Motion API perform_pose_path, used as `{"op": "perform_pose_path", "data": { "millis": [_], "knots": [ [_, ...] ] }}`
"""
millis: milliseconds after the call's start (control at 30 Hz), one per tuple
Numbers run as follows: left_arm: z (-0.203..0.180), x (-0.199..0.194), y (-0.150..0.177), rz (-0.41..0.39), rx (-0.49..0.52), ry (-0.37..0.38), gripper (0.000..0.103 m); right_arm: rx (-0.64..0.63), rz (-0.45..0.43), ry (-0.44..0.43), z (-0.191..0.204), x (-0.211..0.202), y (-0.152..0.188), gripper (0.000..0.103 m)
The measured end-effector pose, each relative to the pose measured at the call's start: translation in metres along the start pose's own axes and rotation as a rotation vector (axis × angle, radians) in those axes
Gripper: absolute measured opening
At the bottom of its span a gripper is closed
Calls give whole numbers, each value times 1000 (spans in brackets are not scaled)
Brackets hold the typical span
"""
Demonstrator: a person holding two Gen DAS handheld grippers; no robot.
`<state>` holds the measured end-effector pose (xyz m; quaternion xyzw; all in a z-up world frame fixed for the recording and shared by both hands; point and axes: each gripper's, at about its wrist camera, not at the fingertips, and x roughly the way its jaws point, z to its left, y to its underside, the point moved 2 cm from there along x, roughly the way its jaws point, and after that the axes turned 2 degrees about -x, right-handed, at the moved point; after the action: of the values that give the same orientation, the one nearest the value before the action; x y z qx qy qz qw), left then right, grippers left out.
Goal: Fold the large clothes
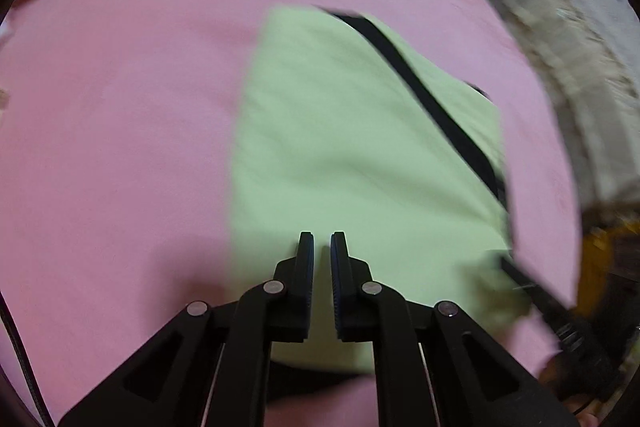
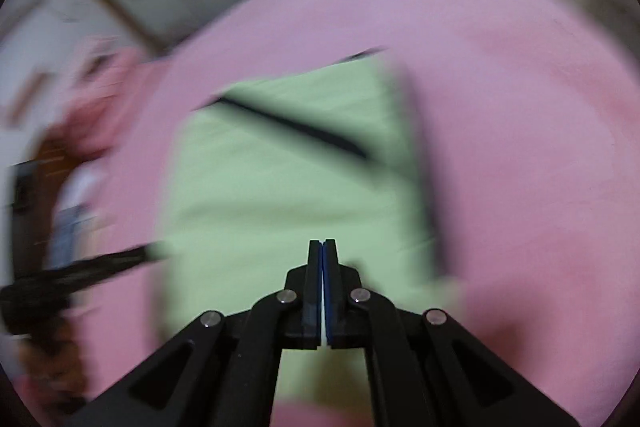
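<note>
My left tongs [image 1: 322, 241] point steeply down with the jaws drawn almost together, only a thin slit left between the ribbed pads, and I see no cloth caught in that slit; the green shows through behind it, so I judge them empty. My right tongs [image 2: 323, 247] are pressed fully together, pad against pad, and they too have nothing visibly pinched, though a pale sliver low in the seam is too small to read. Just ahead of and under both sets of tips lies the light green garment [image 1: 352, 155], already folded into a compact, roughly rectangular packet with a black strap or trim [image 1: 420, 87] running diagonally across its top. Its near edge sits beneath my tongs and its far edge lies well out in front. From the left tongs I can see the other tool [image 1: 560, 323] reaching in at the packet's right near corner. Around the garment on every side is the pink sheet [image 1: 120, 127], smooth and flat, and beyond that a pale, blurred heap to the right of the left tongs. The right view is smeared, so fine creases are beyond telling. I take the fold to be nearly finished. To do this step well I would keep the tips low and closed, press and stroke outward from the centre to flatten trapped air, square the edges, and avoid snagging the black strap.
</note>
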<state>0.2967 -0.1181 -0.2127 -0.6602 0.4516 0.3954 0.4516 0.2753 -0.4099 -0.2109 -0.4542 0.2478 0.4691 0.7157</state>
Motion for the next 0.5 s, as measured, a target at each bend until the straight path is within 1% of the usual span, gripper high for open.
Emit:
{"op": "perform_pose_path", "data": {
  "millis": [33,67,100,133,167,200,233,267,300,333,367,400,433,467,500],
  "knots": [
    [-5,5,7,26,-4,14,7,18,47,-71,7,8,8,0],
    [-8,14,16,64,-4,3,7,34,107,-103,13,20,18,0],
    [-8,19,23,85,0,-29,7,26,179,-82,16,34,30,0],
    [-5,23,30,105,6,-65,6,1,218,-6,12,41,40,0],
    [-6,28,29,106,5,-69,4,-3,217,43,7,41,42,0],
    [1,25,33,103,-4,-68,2,28,185,93,-7,32,45,0],
    [7,24,37,106,-14,-86,1,73,157,127,-22,22,45,0],
    [10,22,40,116,-25,-79,1,155,137,149,-43,8,46,0],
    [9,18,42,118,-41,-66,1,205,145,158,-53,3,47,0],
    [7,13,40,113,-53,-73,1,252,142,164,-58,-3,46,0],
    [0,11,35,101,-55,-86,1,286,124,196,-62,-9,43,0],
    [-9,9,32,67,-47,-78,3,282,87,221,-56,-14,36,0],
    [-18,8,31,39,-37,-51,4,263,63,204,-53,-15,31,0],
    [-28,8,25,20,-26,-10,5,233,27,140,-41,-12,19,0],
    [-31,11,19,17,-25,4,7,207,9,37,-28,0,11,0]
  ]
}}
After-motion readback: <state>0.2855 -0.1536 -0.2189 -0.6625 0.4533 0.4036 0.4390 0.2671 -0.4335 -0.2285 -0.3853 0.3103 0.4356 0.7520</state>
